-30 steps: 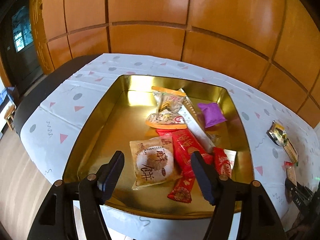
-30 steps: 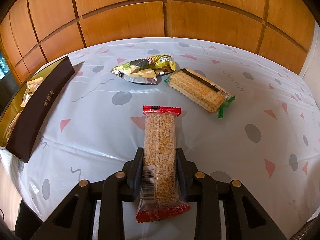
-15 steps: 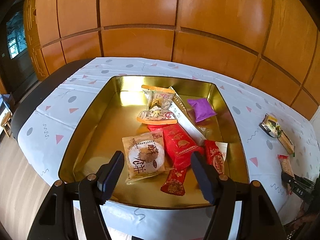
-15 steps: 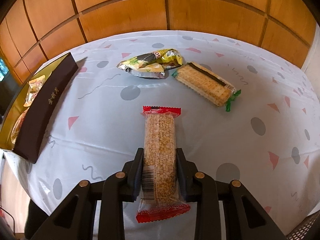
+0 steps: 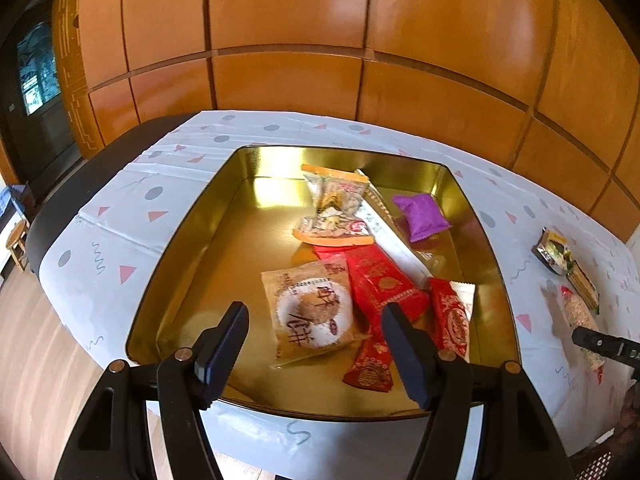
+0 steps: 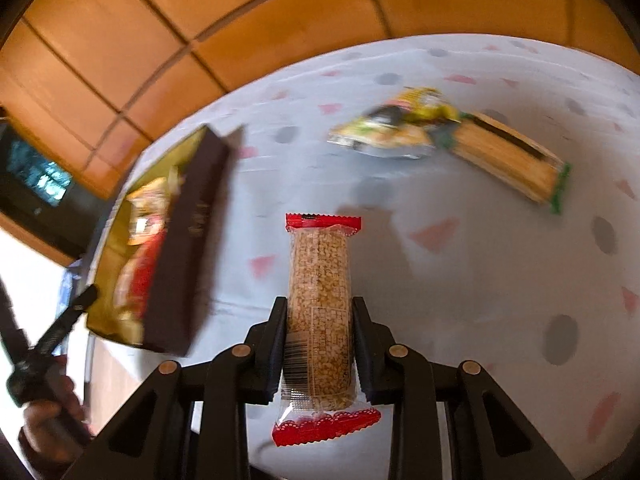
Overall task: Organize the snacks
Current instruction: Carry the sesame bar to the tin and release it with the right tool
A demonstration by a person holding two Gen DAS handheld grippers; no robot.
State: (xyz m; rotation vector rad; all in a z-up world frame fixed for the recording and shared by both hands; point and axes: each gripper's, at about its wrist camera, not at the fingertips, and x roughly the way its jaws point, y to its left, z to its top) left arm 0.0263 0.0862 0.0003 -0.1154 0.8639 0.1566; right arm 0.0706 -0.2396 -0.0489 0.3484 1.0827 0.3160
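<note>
My right gripper [image 6: 319,312] is shut on a long grain bar [image 6: 319,292] in a clear wrapper with red ends, lifted off the table and pointing toward the gold tin [image 6: 176,264] at the left. In the left wrist view the same bar [image 5: 578,316] shows at the far right edge. My left gripper [image 5: 316,320] stands open above the near side of the gold tin [image 5: 192,248], over a round pastry packet [image 5: 310,312], with nothing between its fingers. Red packets [image 5: 380,284], a purple packet [image 5: 420,216] and orange-edged packets [image 5: 336,200] lie in the tin.
A yellow-green snack bag [image 6: 396,124] and a cracker pack with green ends [image 6: 508,160] lie on the patterned tablecloth [image 6: 480,280] at the back right. Wooden wall panels [image 5: 320,40] rise behind the table. A hand [image 6: 44,420] holds the left gripper at lower left.
My right gripper has risen and swung left with the bar, so the tin now looms closer on its left. The left gripper has stayed open over the tin.
</note>
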